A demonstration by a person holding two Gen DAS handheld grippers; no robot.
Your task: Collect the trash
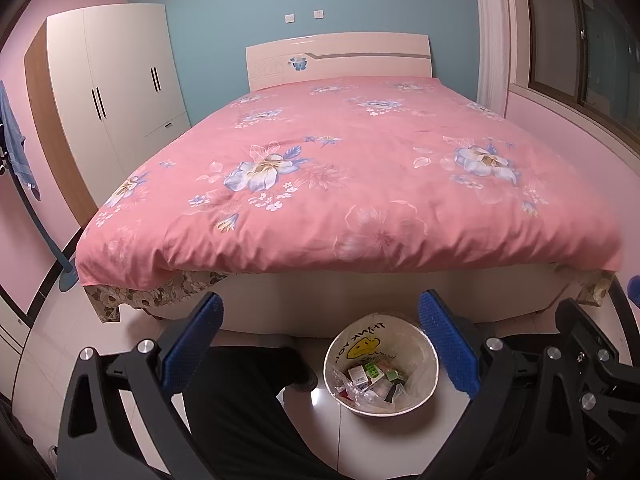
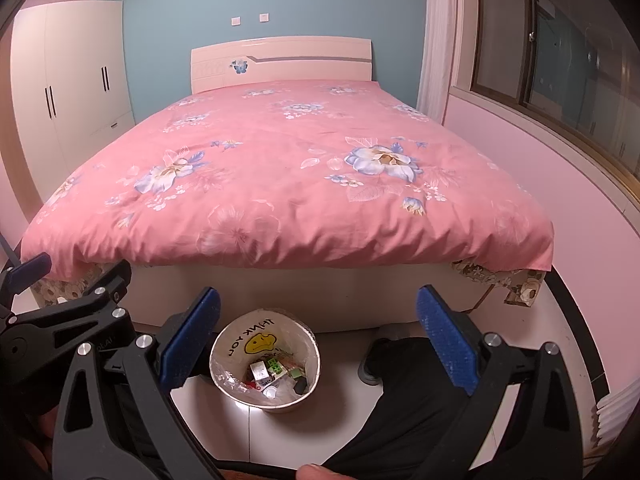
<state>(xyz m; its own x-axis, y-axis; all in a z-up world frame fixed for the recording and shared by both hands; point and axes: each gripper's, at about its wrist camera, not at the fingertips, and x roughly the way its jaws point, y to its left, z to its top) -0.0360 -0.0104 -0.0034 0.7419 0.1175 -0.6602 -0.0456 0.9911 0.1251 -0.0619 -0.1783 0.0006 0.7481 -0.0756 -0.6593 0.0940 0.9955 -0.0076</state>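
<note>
Down at the bottom of both views, a round trash bin [image 1: 381,364] [image 2: 265,360] stands on the pale tiled floor [image 1: 340,448] [image 2: 248,436] just in front of the foot of the bed [image 1: 352,168] [image 2: 288,168]. Its plastic liner carries a yellow smiley print, and small boxes, wrappers and scraps of trash [image 1: 372,380] [image 2: 274,376] lie inside it. The left gripper [image 1: 335,340] hangs with its jaws spread wide and nothing between them; in its view the bin sits lower centre, close to the right-hand blue pad. The right gripper [image 2: 330,340] is likewise released and carrying nothing, with the bin low in the frame beside its left-hand blue pad. Each gripper shows at the edge of the other's view: the right one at the lower right of the left wrist view, the left one at the lower left of the right wrist view. Dark trouser legs [image 1: 248,400] [image 2: 420,400] flank the bin. A pink floral quilt covers the bed, with a white headboard [image 1: 338,58] [image 2: 280,60] at upper centre, a white wardrobe [image 1: 116,92] [image 2: 68,76] at upper left, and a window [image 1: 592,44] [image 2: 560,60] at upper right.
</note>
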